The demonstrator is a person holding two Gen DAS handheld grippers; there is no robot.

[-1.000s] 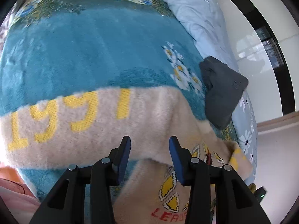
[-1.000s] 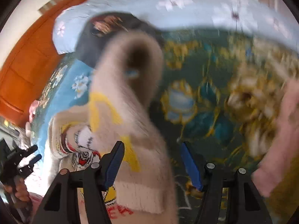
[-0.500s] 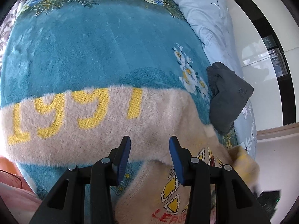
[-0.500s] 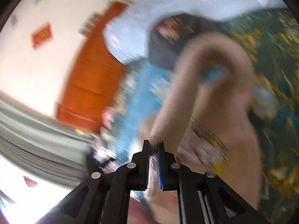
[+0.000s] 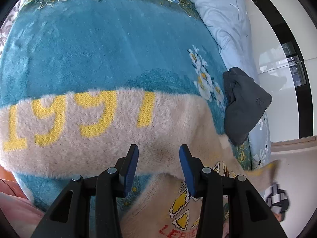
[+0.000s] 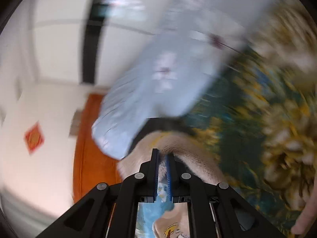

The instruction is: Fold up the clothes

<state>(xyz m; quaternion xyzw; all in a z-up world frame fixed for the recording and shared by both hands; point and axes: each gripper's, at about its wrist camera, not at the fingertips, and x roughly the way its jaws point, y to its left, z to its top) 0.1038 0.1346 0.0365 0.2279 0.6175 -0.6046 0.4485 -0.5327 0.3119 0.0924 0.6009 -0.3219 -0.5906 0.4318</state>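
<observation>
A fuzzy beige sweater [image 5: 111, 138] lies on the teal floral blanket [image 5: 99, 45]. Its sleeve with yellow "1991" lettering runs across the left wrist view. My left gripper [image 5: 158, 158] hovers just over that sleeve near the armpit, jaws apart, no cloth pinched between the blue pads. In the blurred right wrist view my right gripper [image 6: 162, 159] is shut on a fold of the beige sweater [image 6: 190, 154], which arches up around the fingertips. At the left wrist view's lower right a sweater edge [image 5: 271, 168] is lifted off the bed.
A dark grey garment [image 5: 243, 109] lies crumpled at the bed's right edge. Light blue flowered bedding [image 5: 223, 10] borders the blanket. Beyond it are a white wall and floor. An orange wooden board [image 6: 87, 148] and a person's fingers [image 6: 305, 218] show in the right wrist view.
The right gripper closed on the beige sweater's cloth, then swung and rolled, pulling the cloth up with it. The left gripper stayed over the sleeve, jaws unchanged.
</observation>
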